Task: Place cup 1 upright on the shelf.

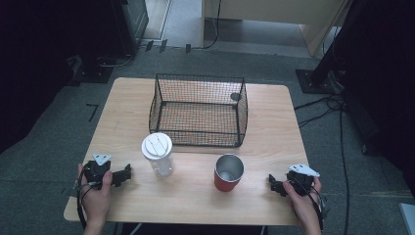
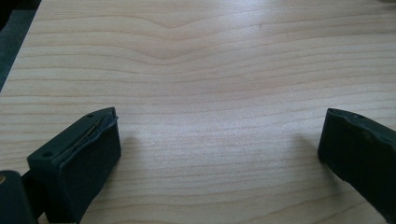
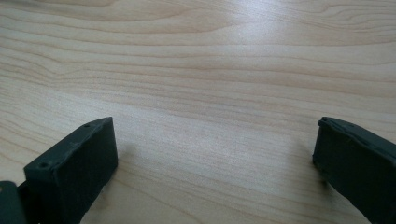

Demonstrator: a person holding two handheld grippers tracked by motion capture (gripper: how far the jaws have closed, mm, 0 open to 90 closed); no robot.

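wood table (image 1: 195, 196) | clear white-lidded tumbler (image 1: 158, 154), red cup (image 1: 228, 173) | both tools agape

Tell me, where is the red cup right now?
In the high view the red cup stands upright on the table, toward its near right, in front of the wire basket. The clear tumbler is to its left, the right gripper to its right.

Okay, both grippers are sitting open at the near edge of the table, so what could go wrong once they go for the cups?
The clear cup with the white lid is tall and narrow, so a sideways nudge from the left gripper could tip it. The red cup stands open-topped; a jaw catching its rim might knock it over. Both stand close to the wire basket, so a lifted cup could clip its near wall.
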